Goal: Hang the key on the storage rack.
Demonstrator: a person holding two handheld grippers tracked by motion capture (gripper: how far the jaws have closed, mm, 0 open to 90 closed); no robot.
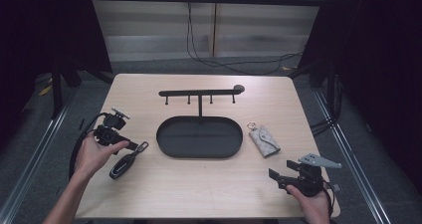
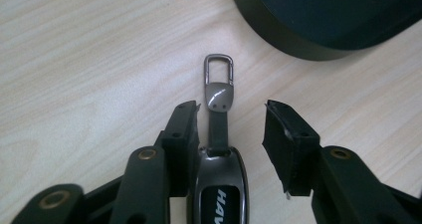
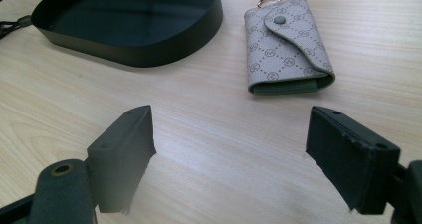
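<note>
Lying flat on the wooden table [image 1: 209,184], a car key fob [image 1: 121,167] sits at the lower left of the high view, dark with a metal rim. We note its short strap and metal clip [image 1: 141,147] pointing toward the oval tray.

In the left gripper view the fob [image 2: 219,189] fills the bottom centre, white lettering partly cut off by the frame edge. Its strap runs up to the clip [image 2: 218,79], a rectangular loop on a rounded plate. The left gripper [image 2: 231,134] straddles the fob's upper end and strap. Its jaws stand at a middling gap; the jaw on the left of that frame is just beside the fob's shoulder, the other stands clear. We see no pad pressing on it. In the high view this gripper [image 1: 127,145] is in the person's left hand [image 1: 97,154].

Right of the fob sits the black oval tray [image 1: 169,152], with a stand rising from its far rim to a bar of hooks [image 1: 199,92]. Its wall shows at the upper right of the left gripper view [image 2: 278,35].

Further right, a grey patterned key pouch [image 1: 264,140] with a gold ring lies on the wood, apart from the tray. The right gripper view shows it snapped shut [image 3: 286,45].

At lower right, the right gripper [image 1: 277,178] is held low, jaws spread wide [image 3: 229,154] over bare wood, nothing between them.
</note>
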